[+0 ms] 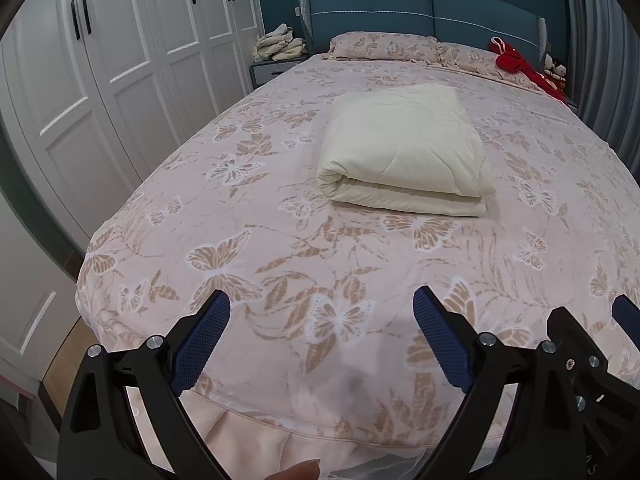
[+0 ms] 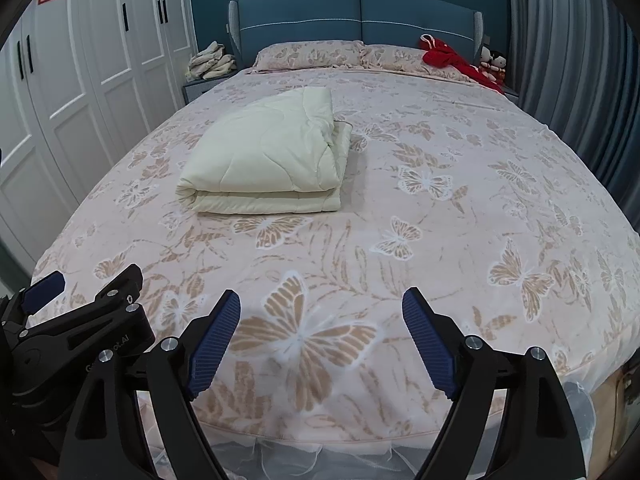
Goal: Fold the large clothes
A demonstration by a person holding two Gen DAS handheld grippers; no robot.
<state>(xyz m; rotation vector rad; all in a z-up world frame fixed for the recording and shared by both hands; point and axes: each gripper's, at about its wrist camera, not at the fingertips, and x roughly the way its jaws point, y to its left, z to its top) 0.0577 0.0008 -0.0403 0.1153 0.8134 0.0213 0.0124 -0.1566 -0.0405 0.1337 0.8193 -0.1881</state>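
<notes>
The cream quilt (image 1: 404, 148) lies folded into a thick pad mid-bed (image 1: 280, 240), nearer the wardrobe-side edge and well up from the foot edge. Both the left gripper (image 1: 322, 334) and the right gripper (image 2: 320, 336) hover over that foot edge, jaws wide apart and holding nothing. It looks soft, bulky and light, likely to slump, so 2 corners or the layered edge seem best to pinch.

1. A bed (image 1: 280, 248) with a pink butterfly-print cover carries everything.
2. A folded cream quilt (image 1: 404, 148) lies near its middle.
3. Two matching pillows (image 2: 308, 54) lie at the headboard end.
4. Red clothing (image 2: 444, 56) lies on the right-hand pillow.
</notes>
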